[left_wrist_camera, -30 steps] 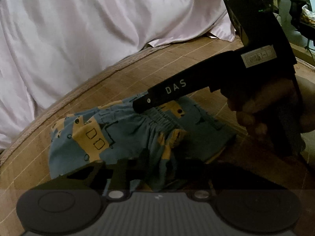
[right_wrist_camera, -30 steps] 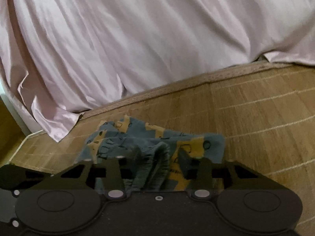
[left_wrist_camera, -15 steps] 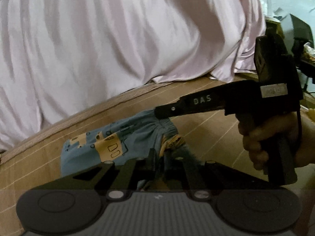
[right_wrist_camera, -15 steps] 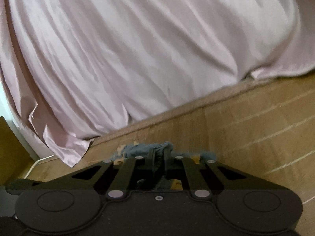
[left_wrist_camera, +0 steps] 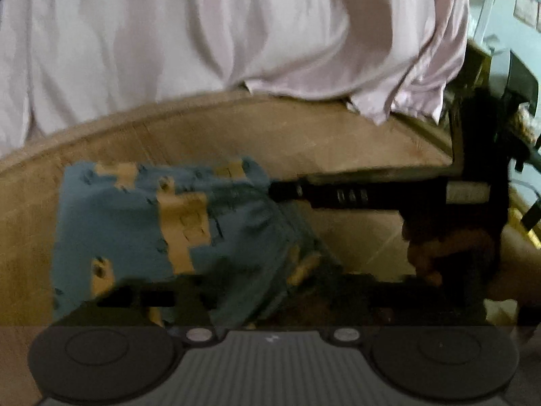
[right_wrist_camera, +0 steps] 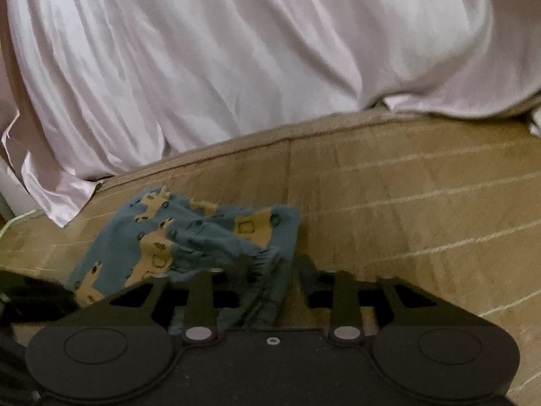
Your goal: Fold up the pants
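The pants (right_wrist_camera: 189, 237) lie folded small on the mat (right_wrist_camera: 405, 186), right gripper (right_wrist_camera: 270, 270) jaws spread open, left gripper (left_wrist_camera: 257, 291) jaws too blurred to tell, only tidying left.

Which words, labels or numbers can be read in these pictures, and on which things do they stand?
White letters on the black finger of the right claw: too blurred to read.
White sticker on the same claw's black body: too blurred to read.
Blue pants with yellow vehicle prints: pictures only, no words.

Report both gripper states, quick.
Left gripper: looks open over the pants, though the view is blurred.
Right gripper: open, pants loose against one finger.
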### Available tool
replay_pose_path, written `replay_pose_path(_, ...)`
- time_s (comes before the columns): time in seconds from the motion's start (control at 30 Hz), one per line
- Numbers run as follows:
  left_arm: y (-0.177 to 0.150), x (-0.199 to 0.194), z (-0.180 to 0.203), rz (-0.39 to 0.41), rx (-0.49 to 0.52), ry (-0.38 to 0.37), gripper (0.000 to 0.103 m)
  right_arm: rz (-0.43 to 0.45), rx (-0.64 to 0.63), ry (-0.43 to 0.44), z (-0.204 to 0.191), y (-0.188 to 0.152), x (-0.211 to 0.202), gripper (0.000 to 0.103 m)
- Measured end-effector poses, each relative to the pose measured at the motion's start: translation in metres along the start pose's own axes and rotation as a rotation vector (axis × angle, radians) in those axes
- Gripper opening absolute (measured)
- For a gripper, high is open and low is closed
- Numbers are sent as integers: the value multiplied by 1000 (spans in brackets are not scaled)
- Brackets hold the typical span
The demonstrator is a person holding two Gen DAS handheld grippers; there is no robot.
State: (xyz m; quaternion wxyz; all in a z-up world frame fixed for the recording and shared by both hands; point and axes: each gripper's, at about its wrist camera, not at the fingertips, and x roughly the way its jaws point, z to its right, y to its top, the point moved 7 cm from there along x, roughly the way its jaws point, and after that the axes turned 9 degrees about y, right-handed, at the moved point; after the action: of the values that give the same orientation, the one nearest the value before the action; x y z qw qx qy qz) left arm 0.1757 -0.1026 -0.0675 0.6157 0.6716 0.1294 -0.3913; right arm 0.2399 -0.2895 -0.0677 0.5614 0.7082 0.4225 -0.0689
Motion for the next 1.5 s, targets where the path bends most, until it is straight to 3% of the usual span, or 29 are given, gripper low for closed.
replay_pose_path(0.07, 8, -13, -12, 47, -9, 18, 81, 14, -26, -29, 2, 0, -2, 63)
replay_pose_path(0.17, 19, -24, -39, 100, -60, 112, 96, 35, -53, -68, 2, 0, -4, 83)
replay_pose_path(0.23, 25, -22, -59, 101, -110, 200, 97, 66, -111, -108, -4, 1, -7, 90)
replay_pose_path(0.33, 20, -10, -90, 38, -226, 330, 97, 106, -218, -148, -20, -1, -6, 100)
replay_pose_path(0.47, -7, 5, -113, -43, -347, 379, 97, 115, -348, -218, -44, -8, 3, 102)
replay_pose_path(0.7, -32, -4, -121, -67, -283, 458, 102, 74, -589, -403, -56, -34, 0, 102)
replay_pose_path(0.9, -33, -20, -120, -51, -291, 439, 102, 86, -578, -446, -68, -30, -14, 102)
replay_pose_path(1.0, -36, -20, -121, -50, -290, 442, 102, 118, -588, -398, -84, -33, -18, 102)
replay_pose_path(1.07, -39, -19, -123, -57, -304, 439, 102, 90, -609, -373, -90, -40, -13, 102)
replay_pose_path(1.23, -43, -19, -126, -58, -316, 427, 102, 26, -621, -429, -75, -50, -8, 102)
replay_pose_path(1.33, -41, -21, -127, -48, -290, 417, 103, 73, -523, -427, -64, -38, -16, 102)
replay_pose_path(1.5, -21, -32, -133, 66, -239, 403, 103, 229, -444, -385, -61, -18, -28, 102)
